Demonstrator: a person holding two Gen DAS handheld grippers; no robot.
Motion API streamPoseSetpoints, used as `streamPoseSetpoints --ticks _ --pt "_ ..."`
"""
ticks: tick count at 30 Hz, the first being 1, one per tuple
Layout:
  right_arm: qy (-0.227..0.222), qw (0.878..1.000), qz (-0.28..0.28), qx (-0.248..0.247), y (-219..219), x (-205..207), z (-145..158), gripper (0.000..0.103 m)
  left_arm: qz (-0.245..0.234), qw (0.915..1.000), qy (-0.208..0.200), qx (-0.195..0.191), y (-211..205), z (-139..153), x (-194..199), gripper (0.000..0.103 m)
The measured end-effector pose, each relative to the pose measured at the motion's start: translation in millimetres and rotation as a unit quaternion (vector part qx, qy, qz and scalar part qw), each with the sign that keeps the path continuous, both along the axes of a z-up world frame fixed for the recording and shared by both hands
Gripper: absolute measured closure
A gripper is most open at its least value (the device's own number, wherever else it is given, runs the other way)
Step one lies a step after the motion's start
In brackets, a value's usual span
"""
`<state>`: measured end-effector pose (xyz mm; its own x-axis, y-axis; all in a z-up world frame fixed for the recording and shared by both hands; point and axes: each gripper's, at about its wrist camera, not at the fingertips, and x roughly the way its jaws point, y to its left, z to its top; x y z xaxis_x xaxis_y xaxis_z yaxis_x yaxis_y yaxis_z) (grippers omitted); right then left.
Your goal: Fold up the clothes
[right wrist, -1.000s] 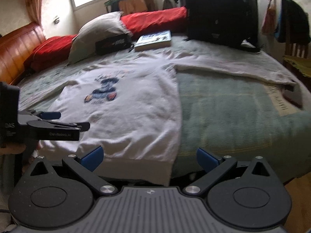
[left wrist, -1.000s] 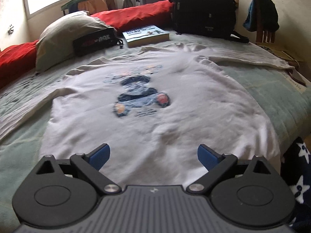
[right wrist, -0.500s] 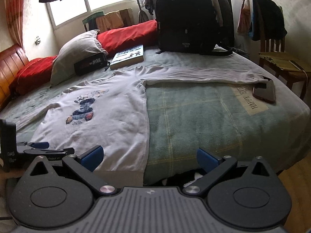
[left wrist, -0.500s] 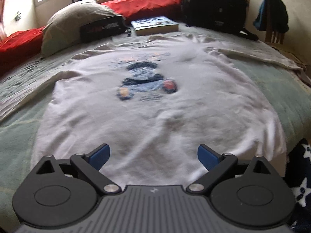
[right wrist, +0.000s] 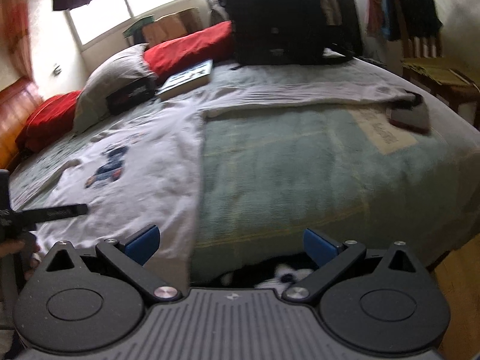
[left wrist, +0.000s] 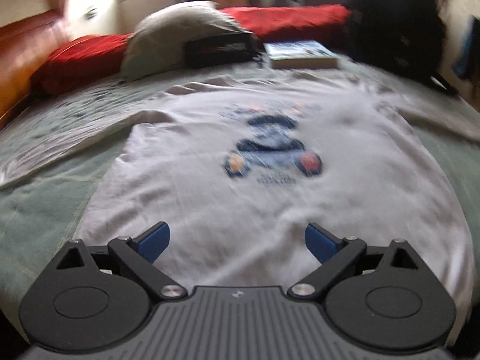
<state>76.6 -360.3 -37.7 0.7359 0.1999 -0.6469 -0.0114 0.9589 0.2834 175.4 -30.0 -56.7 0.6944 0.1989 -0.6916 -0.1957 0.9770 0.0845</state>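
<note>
A white long-sleeved shirt (left wrist: 240,186) with a blue printed figure lies flat, front up, on the green bedspread (left wrist: 39,198); both sleeves are spread out sideways. My left gripper (left wrist: 237,241) hovers open over the shirt's lower hem, nothing between its blue pads. In the right wrist view the same shirt (right wrist: 144,177) lies to the left, its right sleeve (right wrist: 300,94) stretching across the bed. My right gripper (right wrist: 231,244) is open above the bed's near edge, just right of the shirt's side seam. The left gripper's finger (right wrist: 55,211) shows at the far left.
At the head of the bed sit red cushions (right wrist: 192,49), a grey pillow (right wrist: 114,81), a black pouch (right wrist: 129,93), a book (right wrist: 187,79) and a black backpack (right wrist: 279,18). A phone (right wrist: 409,117) lies on the bedspread (right wrist: 300,162) at right. A wooden chair (right wrist: 432,69) stands beyond.
The left gripper has swung left, shifting the shirt's print rightward in its view. The right gripper has tilted and moved closer over the bed edge. Both stay open.
</note>
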Motion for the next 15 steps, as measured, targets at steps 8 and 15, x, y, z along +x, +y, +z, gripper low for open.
streamPoseSetpoints --ticks 8,15 --pt "0.01 0.999 -0.042 0.025 -61 11 -24 0.0 0.084 0.9964 0.013 0.011 -18 -4 28 0.006" --pt "0.023 0.997 -0.054 0.049 -85 16 -40 0.0 0.12 0.9924 0.027 -0.005 -21 -7 39 0.006"
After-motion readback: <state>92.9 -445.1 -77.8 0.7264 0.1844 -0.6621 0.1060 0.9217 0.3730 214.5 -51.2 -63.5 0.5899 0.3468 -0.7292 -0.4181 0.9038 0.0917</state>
